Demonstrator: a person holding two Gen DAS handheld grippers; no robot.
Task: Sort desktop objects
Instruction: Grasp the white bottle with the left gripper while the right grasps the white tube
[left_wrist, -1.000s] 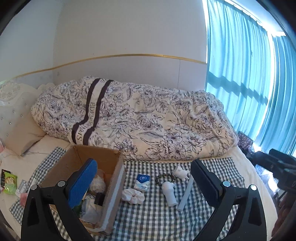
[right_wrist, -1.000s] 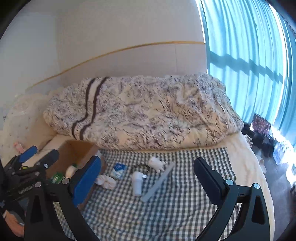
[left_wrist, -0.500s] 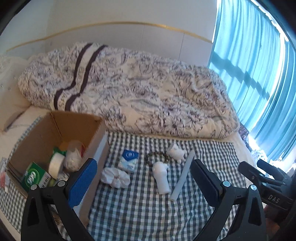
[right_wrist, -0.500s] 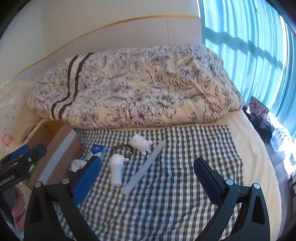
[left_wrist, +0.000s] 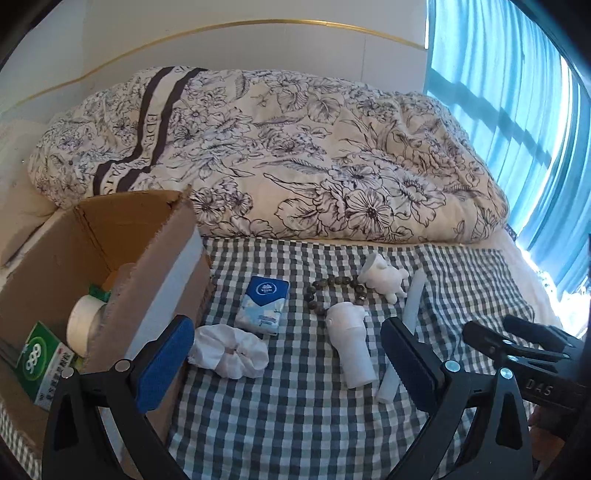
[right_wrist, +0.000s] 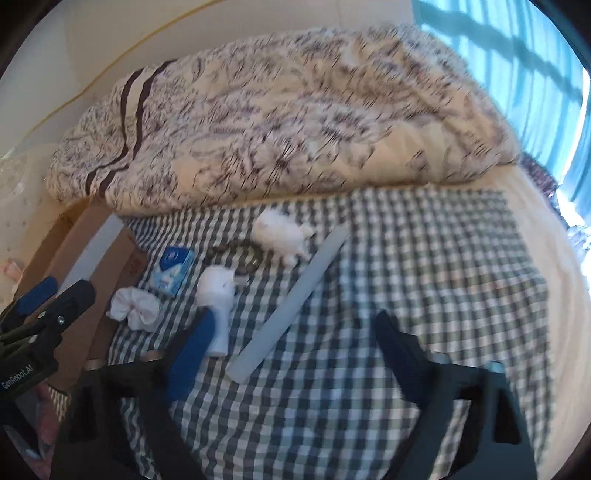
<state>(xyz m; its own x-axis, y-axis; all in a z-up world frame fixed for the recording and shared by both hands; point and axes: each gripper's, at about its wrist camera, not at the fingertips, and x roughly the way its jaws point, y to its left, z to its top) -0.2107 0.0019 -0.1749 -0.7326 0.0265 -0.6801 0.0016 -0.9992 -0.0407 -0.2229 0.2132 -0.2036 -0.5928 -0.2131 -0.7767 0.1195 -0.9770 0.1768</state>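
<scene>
While both grippers, left (left_wrist: 286, 363) and right (right_wrist: 295, 354), hover with jaws wide and empty, a white bottle (left_wrist: 351, 345) lies right of the cardboard box (left_wrist: 122, 258)

Bed (left_wrist: 517, 254) carries checked cloth (left_wrist: 295, 424), floral quilt (left_wrist: 295, 147), cardboard box (left_wrist: 122, 236).

Checked cloth (right_wrist: 424, 295) right of grey strip (right_wrist: 291, 299) bare; cardboard box (left_wrist: 155, 258) walls off left.
</scene>
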